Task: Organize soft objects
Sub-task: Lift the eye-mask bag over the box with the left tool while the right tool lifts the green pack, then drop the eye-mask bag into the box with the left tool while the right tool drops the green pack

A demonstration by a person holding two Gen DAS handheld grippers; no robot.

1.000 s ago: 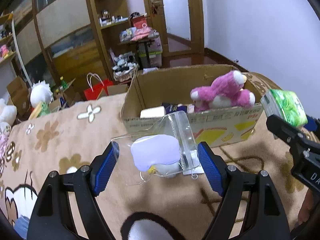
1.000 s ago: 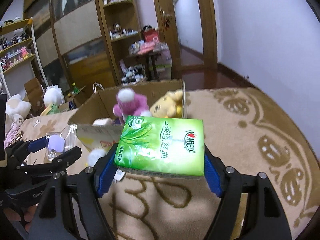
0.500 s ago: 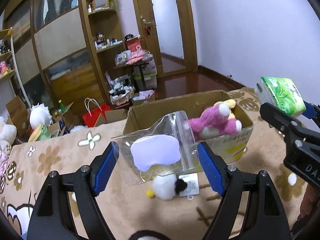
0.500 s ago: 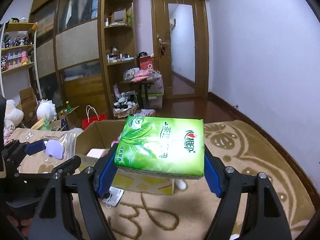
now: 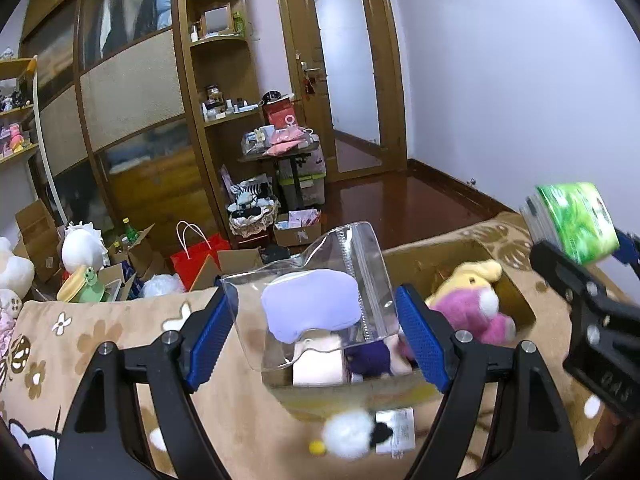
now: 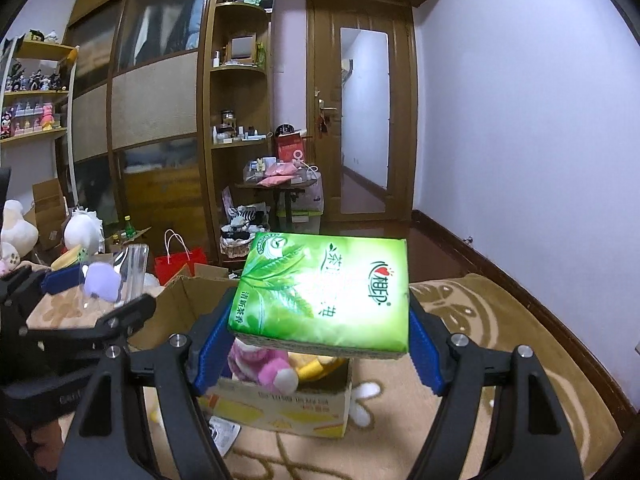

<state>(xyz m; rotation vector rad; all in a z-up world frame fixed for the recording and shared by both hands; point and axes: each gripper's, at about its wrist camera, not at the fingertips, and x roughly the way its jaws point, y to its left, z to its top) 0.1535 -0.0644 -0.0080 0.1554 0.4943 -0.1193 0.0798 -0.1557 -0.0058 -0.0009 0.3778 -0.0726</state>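
Observation:
My left gripper (image 5: 316, 334) is shut on a clear zip bag (image 5: 320, 292) with a lilac soft pad inside, held above the near end of an open cardboard box (image 5: 432, 248). The box holds a pink plush (image 5: 468, 312), a yellow plush (image 5: 468, 276) and a pale roll (image 5: 316, 368). My right gripper (image 6: 320, 344) is shut on a green tissue pack (image 6: 324, 292), held over the same box (image 6: 280, 404). The tissue pack also shows at the right of the left wrist view (image 5: 576, 220).
A small white plush (image 5: 352, 434) with a paper tag lies on the brown patterned blanket (image 5: 100, 340) in front of the box. Beyond the bed are a red paper bag (image 5: 196, 256), cartons, plush toys, wooden shelves and a door.
Both grippers have risen and moved forward over the box, each keeping its load. The views now look down into the box from higher up.

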